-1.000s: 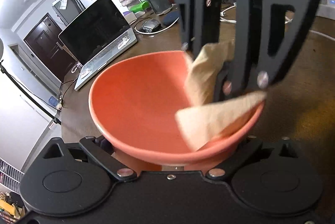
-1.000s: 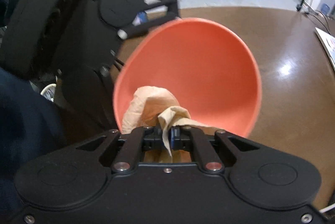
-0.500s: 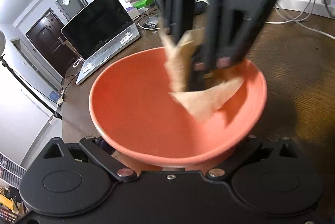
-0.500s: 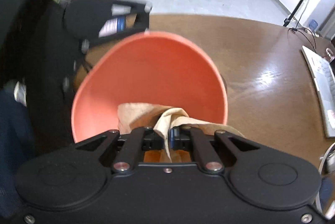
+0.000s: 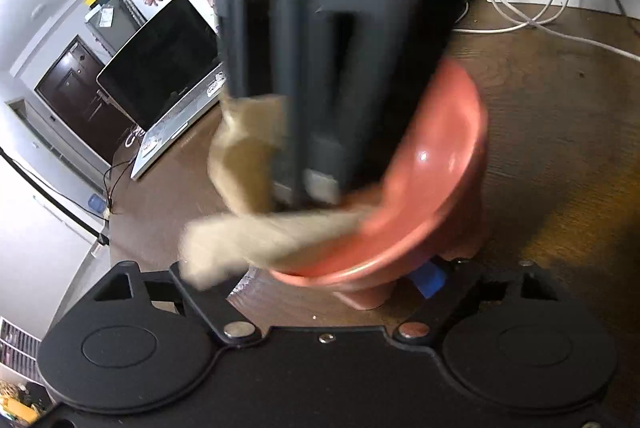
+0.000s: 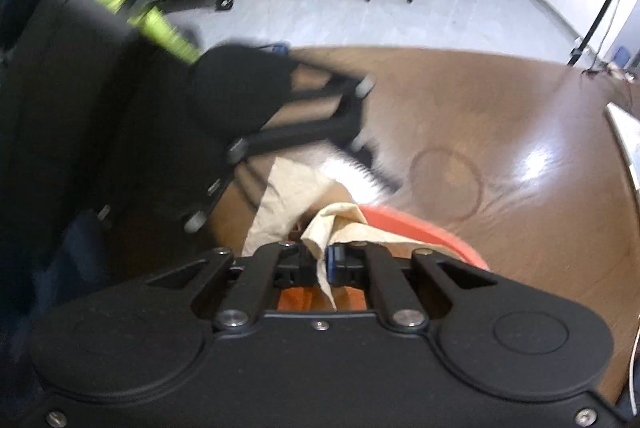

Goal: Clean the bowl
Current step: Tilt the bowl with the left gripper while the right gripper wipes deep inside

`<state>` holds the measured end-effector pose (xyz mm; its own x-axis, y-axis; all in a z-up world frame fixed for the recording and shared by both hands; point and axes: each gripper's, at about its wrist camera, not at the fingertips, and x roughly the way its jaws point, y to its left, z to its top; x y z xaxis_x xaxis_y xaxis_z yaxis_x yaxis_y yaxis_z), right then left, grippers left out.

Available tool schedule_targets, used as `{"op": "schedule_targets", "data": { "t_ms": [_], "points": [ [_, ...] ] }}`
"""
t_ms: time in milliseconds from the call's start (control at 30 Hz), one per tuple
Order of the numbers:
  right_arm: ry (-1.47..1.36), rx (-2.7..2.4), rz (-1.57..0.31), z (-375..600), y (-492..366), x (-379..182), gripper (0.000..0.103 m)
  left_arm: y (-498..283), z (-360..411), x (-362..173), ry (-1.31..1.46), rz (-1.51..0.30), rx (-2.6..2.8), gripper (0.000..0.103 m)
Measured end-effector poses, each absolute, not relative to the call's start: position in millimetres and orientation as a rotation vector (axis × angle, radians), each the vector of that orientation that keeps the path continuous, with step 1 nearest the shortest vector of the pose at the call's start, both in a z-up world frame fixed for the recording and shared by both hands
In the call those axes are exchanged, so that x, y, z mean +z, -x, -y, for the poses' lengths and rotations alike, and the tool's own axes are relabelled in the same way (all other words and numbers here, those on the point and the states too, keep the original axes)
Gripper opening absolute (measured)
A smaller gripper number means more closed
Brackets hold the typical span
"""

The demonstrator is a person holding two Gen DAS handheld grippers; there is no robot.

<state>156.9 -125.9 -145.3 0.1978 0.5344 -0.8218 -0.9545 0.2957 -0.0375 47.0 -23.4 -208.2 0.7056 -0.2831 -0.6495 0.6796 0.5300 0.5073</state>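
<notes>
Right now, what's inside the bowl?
A tan cloth clamped by the right gripper drapes over the near rim of the bowl. The right side of the interior looks bare and glossy; the gripper body hides the rest.

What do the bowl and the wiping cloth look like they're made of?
Bowl: probably glazed ceramic, maybe glossy plastic; smooth coral surface with bright highlights. Cloth: likely soft paper towel or thin fabric; matte beige, creased and limp where the right gripper pinches it.
</notes>
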Motion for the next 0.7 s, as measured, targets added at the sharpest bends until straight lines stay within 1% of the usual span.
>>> {"op": "schedule_targets", "data": {
  "t_ms": [233,333,400,433,467,633,700],
  "points": [
    [0.641,1.03,-0.78,137,-176,-132,0.007,-41,22,-212,-0.733,-0.584,-0.575,0.082],
    [0.644,0.989,-0.795,158,-185,-128,0.007,-36,22,-212,-0.66,-0.617,-0.622,0.091],
    [0.648,0.981,-0.806,161,-192,-130,0.007,-33,22,-214,-0.624,-0.633,-0.65,0.095],
    [0.649,0.978,-0.811,162,-193,-131,0.007,-31,23,-215,-0.61,-0.637,-0.656,0.1],
    [0.65,0.975,-0.815,165,-192,-132,0.007,-30,23,-216,-0.589,-0.642,-0.66,0.103],
    [0.652,0.969,-0.841,171,-185,-139,0.007,-37,32,-220,-0.431,-0.678,-0.611,0.103],
    [0.651,0.97,-0.849,157,-178,-139,0.007,-38,37,-226,-0.378,-0.677,-0.546,0.103]
  ]
}}
